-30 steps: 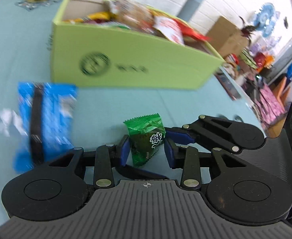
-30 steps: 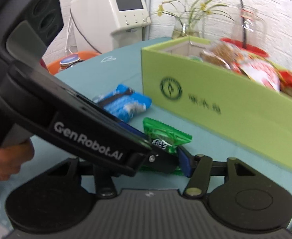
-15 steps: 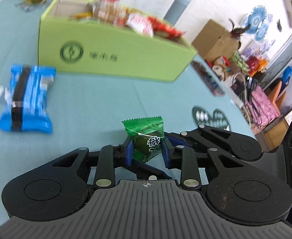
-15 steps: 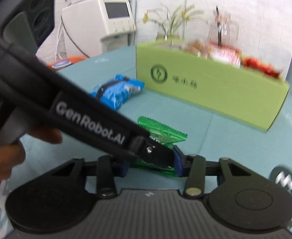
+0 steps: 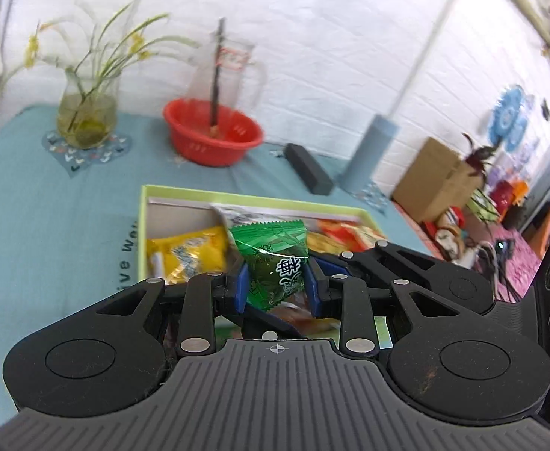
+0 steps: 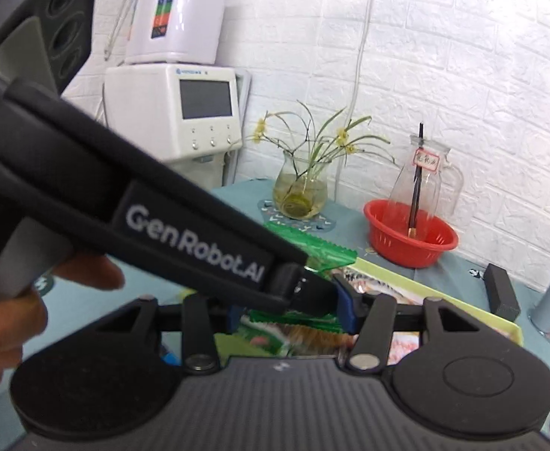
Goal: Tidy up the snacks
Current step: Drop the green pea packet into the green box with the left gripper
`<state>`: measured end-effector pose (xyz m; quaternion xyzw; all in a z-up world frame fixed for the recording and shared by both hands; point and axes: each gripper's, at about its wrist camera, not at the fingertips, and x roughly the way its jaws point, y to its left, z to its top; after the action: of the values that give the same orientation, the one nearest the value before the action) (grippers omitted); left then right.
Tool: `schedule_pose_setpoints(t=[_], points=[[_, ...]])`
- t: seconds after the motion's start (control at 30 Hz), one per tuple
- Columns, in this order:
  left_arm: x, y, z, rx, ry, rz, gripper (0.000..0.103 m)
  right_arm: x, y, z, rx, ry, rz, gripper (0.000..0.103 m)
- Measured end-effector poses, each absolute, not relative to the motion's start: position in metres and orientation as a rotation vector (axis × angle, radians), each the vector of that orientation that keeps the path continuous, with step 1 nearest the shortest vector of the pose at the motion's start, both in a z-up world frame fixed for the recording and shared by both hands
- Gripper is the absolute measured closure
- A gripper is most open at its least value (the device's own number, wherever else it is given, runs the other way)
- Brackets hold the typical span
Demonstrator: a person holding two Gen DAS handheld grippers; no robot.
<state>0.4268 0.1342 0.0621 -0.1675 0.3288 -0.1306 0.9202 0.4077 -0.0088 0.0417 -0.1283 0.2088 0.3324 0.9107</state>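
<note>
A green snack packet [image 5: 275,263] is held between the blue pads of my left gripper [image 5: 277,289], over the open green box [image 5: 141,225], which holds a yellow packet [image 5: 188,253] and other snacks. My right gripper [image 6: 290,315] is also closed around the same green packet [image 6: 312,251], crossing the left gripper's body [image 6: 162,225]. The packet's lower part is hidden behind the left gripper in the right wrist view. The box rim [image 6: 463,302] shows below.
A red basket [image 5: 211,135] with a glass jug, a vase of flowers [image 5: 87,112], a black block [image 5: 308,169] and a grey post [image 5: 369,150] stand behind the box on the teal cloth. A white machine [image 6: 177,112] stands at the back left.
Both grippers have lifted the green packet off the table and carried it up over the open box. The blue packet has left the views.
</note>
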Motion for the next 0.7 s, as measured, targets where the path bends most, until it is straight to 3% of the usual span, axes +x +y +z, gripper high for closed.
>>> schedule_pose_setpoints(t=[0.07, 0.17, 0.23, 0.3, 0.43, 0.53, 0.7], points=[[0.441, 0.144, 0.049, -0.371, 0.69, -0.259, 0.095, 0.419, -0.007, 0.031, -0.248, 0.463, 0.699, 0.045], [0.45, 0.152, 0.039, -0.396, 0.712, -0.247, 0.075, 0.426, -0.001, 0.021, -0.288, 0.462, 0.698, 0.039], [0.445, 0.152, 0.043, -0.383, 0.683, -0.238, 0.056, 0.427, 0.001, 0.021, -0.279, 0.453, 0.706, 0.033], [0.435, 0.155, 0.055, -0.393, 0.635, -0.247, 0.049, 0.424, -0.002, 0.025, -0.263, 0.44, 0.699, 0.033], [0.405, 0.158, 0.086, -0.38, 0.511, -0.255, 0.037, 0.405, -0.019, 0.047, -0.245, 0.374, 0.677, 0.028], [0.387, 0.161, 0.102, -0.364, 0.454, -0.236, 0.036, 0.38, -0.031, 0.059, -0.237, 0.329, 0.671, 0.012], [0.363, 0.169, 0.098, -0.324, 0.5, -0.198, 0.029, 0.337, -0.041, 0.059, -0.265, 0.341, 0.708, 0.011]])
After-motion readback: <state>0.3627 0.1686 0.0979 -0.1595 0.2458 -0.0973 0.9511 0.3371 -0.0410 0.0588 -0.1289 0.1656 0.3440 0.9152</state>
